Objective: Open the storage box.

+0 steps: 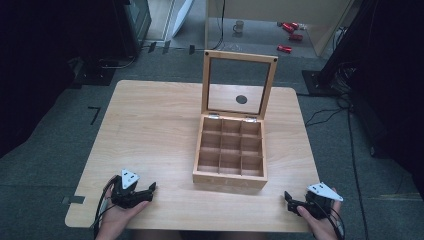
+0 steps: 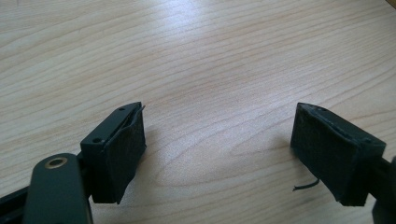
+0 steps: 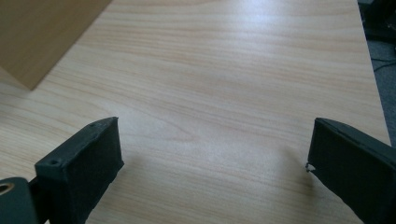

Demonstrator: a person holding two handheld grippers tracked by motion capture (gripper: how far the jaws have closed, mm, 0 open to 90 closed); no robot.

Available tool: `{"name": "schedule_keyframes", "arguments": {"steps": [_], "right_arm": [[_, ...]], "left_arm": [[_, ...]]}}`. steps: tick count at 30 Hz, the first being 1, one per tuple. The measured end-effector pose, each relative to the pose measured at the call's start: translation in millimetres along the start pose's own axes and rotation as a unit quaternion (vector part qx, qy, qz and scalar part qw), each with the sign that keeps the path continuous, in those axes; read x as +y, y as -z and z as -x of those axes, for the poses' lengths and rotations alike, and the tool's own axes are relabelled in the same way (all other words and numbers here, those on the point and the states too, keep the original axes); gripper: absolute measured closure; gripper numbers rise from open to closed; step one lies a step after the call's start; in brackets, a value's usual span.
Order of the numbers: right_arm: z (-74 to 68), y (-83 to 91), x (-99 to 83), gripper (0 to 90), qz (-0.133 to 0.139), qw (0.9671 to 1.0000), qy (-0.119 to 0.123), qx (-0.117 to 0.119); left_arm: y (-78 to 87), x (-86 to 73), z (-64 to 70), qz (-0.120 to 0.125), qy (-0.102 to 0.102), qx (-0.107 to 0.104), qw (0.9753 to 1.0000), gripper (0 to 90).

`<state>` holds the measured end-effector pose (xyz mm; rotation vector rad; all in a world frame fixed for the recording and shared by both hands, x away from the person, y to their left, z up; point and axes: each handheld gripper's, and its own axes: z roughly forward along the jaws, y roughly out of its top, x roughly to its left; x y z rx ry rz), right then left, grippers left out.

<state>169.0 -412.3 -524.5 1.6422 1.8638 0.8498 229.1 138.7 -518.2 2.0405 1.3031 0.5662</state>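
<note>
A wooden box [image 1: 230, 175] stands in the middle of the light wood table [image 1: 150, 130], its glass-paned lid [image 1: 239, 84] raised upright at the back. Its inside is split into several square compartments, and nothing shows in them. My left gripper [image 1: 150, 190] rests near the table's front left edge, held by a hand. Its jaws stand wide apart over bare wood [image 2: 219, 140]. My right gripper [image 1: 291, 200] lies at the front right edge, also open over bare wood [image 3: 215, 149]. A corner of the box [image 3: 42, 37] shows at the upper left of the right gripper view.
Grey carpet surrounds the table. Dark cabinets stand at the left and right. Beyond the table lie a mug [image 1: 239, 26] and red objects [image 1: 289, 36] on the floor. Cables [image 1: 325, 115] run along the right side.
</note>
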Motion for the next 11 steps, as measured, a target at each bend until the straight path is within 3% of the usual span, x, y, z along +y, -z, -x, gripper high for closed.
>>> {"name": "schedule_keyframes", "arguments": {"steps": [11], "right_arm": [[0.6, -1.8, -1.6, 2.7, -0.008, 0.9999, -0.008, -0.001]], "left_arm": [[0.0, 0.0, 0.0, 0.000, 0.000, 0.000, 1.0000, 18.3]]}}
